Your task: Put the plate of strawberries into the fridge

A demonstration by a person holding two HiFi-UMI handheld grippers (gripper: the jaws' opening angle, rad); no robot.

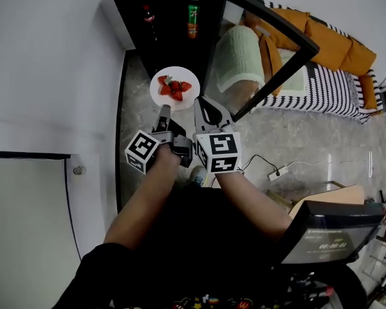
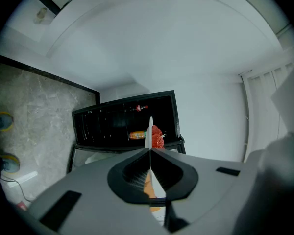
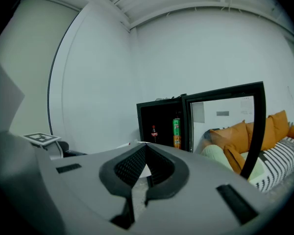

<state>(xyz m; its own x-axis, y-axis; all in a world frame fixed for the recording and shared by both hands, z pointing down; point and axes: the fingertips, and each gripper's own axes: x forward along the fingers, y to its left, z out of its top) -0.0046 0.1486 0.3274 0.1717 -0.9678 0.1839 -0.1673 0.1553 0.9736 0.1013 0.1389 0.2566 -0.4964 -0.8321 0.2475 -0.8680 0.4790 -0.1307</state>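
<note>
Currently my left hand-held gripper (image 1: 163, 113) is clamped on the near rim of the plate (image 1: 183, 74), which juts straight ahead of it with the strawberries (image 1: 174, 89) piled at its middle. The fridge (image 1: 167, 37) stands open directly beyond the plate's far edge, so I judge the coming move to be a straight push forward. My right hand-held gripper (image 1: 201, 105) sits at the plate's right rim, jaws pressed together; whether they catch it I cannot tell.

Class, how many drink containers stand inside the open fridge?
2: a dark red-labelled bottle on the left, a green one to its right. Others may be hidden deeper inside.
</note>
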